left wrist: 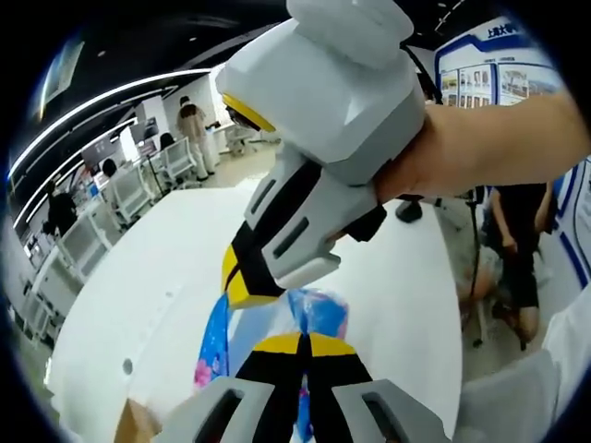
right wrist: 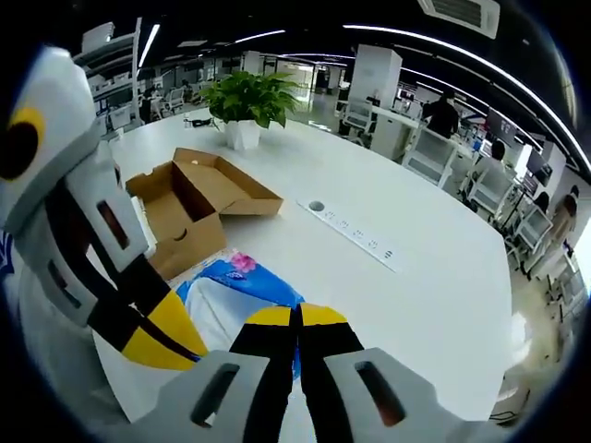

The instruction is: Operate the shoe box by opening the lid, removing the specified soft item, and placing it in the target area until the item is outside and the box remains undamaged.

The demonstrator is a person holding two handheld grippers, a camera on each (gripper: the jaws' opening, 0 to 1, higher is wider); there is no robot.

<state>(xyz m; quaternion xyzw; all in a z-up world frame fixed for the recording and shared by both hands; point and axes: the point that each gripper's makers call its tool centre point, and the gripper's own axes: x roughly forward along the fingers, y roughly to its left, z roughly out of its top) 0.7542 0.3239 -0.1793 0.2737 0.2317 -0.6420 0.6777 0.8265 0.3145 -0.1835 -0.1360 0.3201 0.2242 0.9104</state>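
Already your box [right wrist: 199, 198] stands open on the bench [right wrist: 416, 212], and the soft blue cloth [right wrist: 242, 295] lies outside, just beside it. Both your left tool [left wrist: 305, 343] and right tool [right wrist: 297, 316] look pinched onto that cloth; only setting it down remains.

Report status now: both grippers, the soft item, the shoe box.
Left gripper and right gripper both shut on blue soft item, outside, on white table. Shoe box open, apart. Nothing blocking.

The right gripper [left wrist: 242, 288] covers much of the soft item [left wrist: 319, 314] in the left gripper view. In the right gripper view the left gripper [right wrist: 152, 346] hides the shoe box [right wrist: 199, 198]'s near corner.
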